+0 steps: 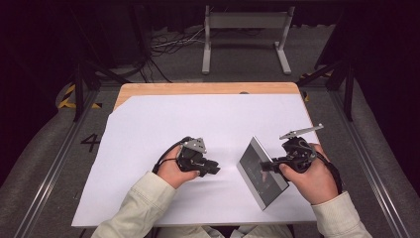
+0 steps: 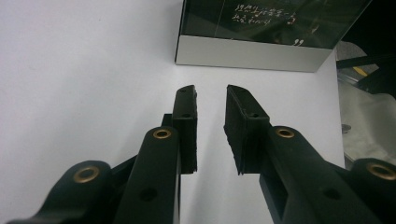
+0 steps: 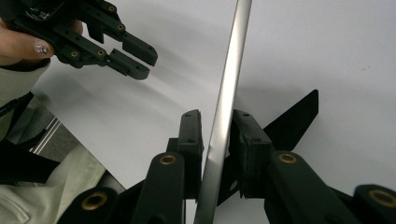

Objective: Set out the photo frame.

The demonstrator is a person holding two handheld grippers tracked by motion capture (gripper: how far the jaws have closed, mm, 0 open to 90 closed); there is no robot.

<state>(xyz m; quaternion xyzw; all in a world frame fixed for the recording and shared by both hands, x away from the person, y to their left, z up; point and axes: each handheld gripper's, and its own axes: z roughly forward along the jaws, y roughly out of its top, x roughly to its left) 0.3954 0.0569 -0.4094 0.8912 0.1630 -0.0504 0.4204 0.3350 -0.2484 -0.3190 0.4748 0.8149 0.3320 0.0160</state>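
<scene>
Right gripper (image 3: 217, 135) jaws around silver-framed glass panel's (image 3: 229, 84) edge, upright

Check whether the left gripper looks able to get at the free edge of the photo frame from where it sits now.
Probably yes. The left gripper rests on the white sheet with jaws apart and nothing between them, pointing at the photo frame. Only bare sheet lies between. The right gripper grips the frame's opposite edge, propping it tilted.

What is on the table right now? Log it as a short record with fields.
surface: white sheet over a wooden table
object: flat framed panel, silver edge, dark glossy face with pale writing
object pose: tilted up off the sheet
right gripper: jaws closed on the panel's thin edge
left gripper: empty, jaws apart, pointing at the panel
</scene>
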